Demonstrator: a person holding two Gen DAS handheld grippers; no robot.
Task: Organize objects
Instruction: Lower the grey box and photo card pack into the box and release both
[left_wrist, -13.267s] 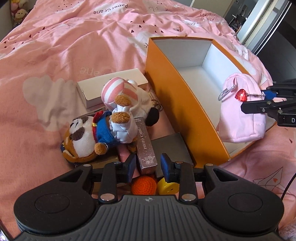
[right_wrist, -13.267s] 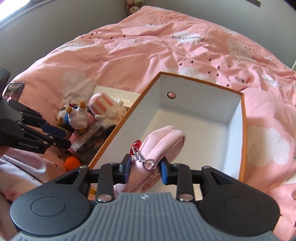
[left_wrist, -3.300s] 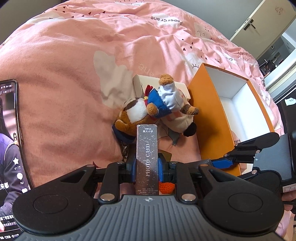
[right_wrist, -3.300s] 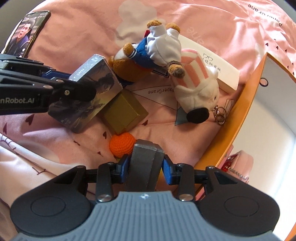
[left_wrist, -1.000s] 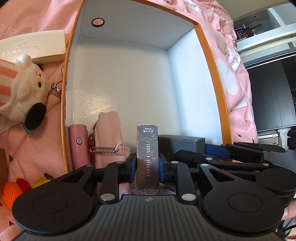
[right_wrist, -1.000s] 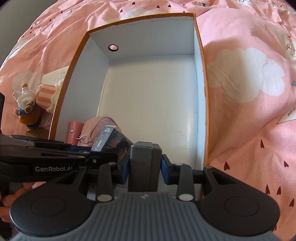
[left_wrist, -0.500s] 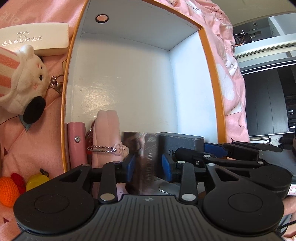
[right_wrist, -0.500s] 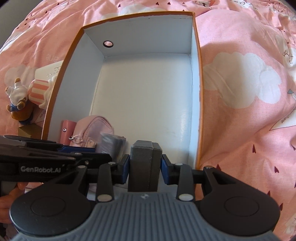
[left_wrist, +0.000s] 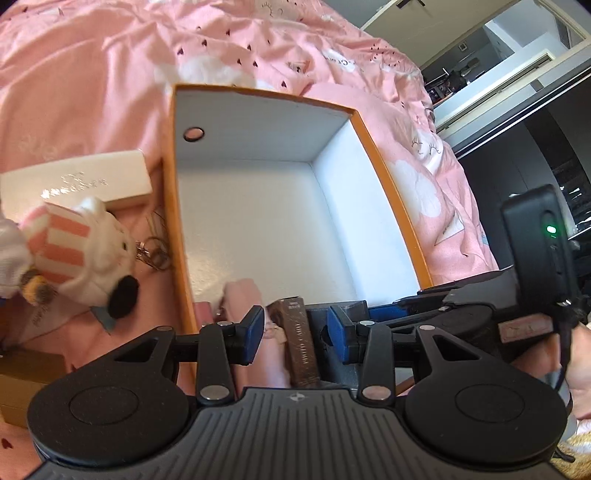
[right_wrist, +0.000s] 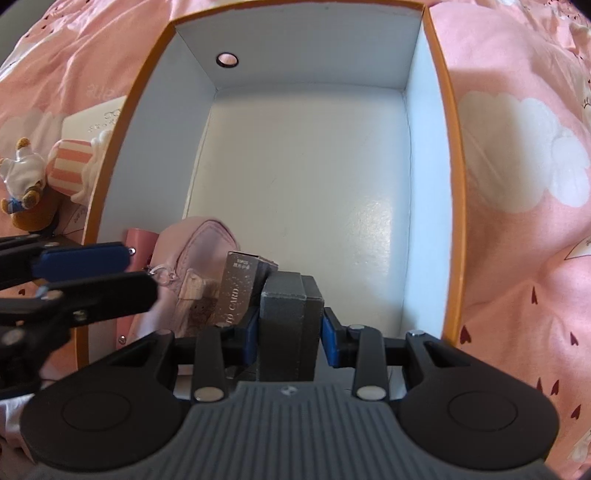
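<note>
Orange box (left_wrist: 391, 177) on pink bed (left_wrist: 92, 74), white inside, landmark for all.

Left tool (left_wrist: 295, 334) released, blue pads clear on both sides of photo card pack (left_wrist: 301, 347); pack upright in box's near end, just beside pink pouch (right_wrist: 195, 243).

Right tool (right_wrist: 290, 332) clenched on grey case (right_wrist: 290, 321), poised over box's near end, just beside pack.

Outside box's left wall: striped plush (left_wrist: 77, 251), key rings, white case (left_wrist: 74, 184). Bear plush (right_wrist: 22, 192) further out from that wall.
</note>
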